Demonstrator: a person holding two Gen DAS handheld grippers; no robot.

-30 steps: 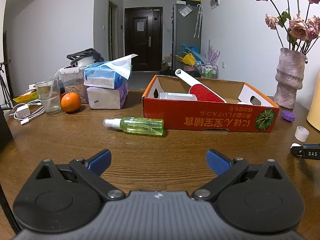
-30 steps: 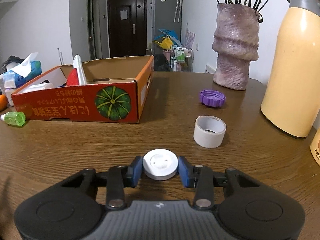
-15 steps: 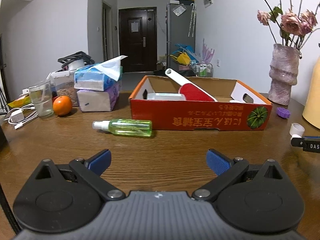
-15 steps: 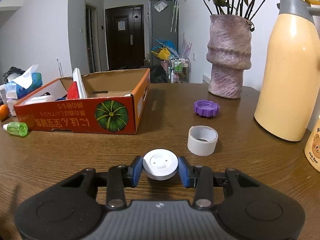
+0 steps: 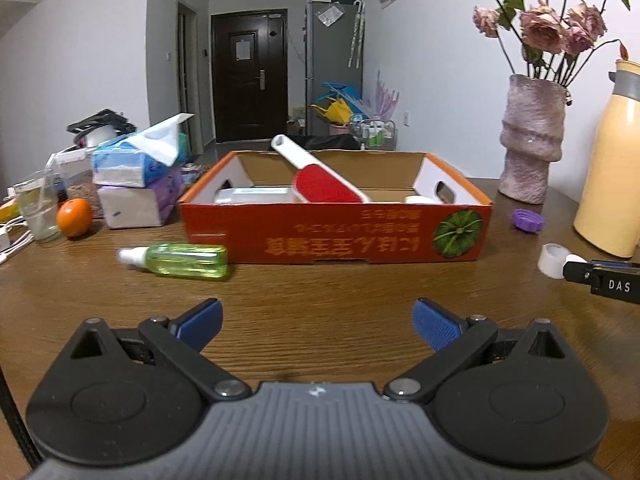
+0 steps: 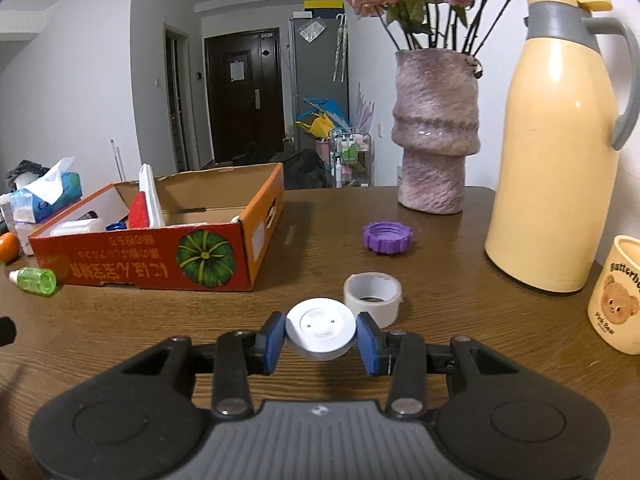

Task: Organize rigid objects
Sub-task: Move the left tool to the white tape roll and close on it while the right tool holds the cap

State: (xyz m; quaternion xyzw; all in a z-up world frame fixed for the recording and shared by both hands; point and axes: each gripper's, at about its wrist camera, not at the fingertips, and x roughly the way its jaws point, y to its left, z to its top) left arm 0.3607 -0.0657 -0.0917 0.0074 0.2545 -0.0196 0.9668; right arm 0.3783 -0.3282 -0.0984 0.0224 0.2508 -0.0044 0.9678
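- We count one orange cardboard box [image 6: 168, 256], one white disc [image 6: 320, 334], one tape roll [image 6: 372, 292], one purple cap [image 6: 387, 237] and one green spray bottle [image 5: 184, 260].
- In the right wrist view, the vase [image 6: 436, 136], the yellow thermos [image 6: 556, 152] and a bear mug [image 6: 616, 296] fill the right side.
- The right gripper [image 6: 320, 340] fingers clamp the disc at lower centre, with the tape roll just behind it.
- The left gripper [image 5: 318, 320] fingers stand wide with nothing between them; the bottle lies beyond, at centre left.
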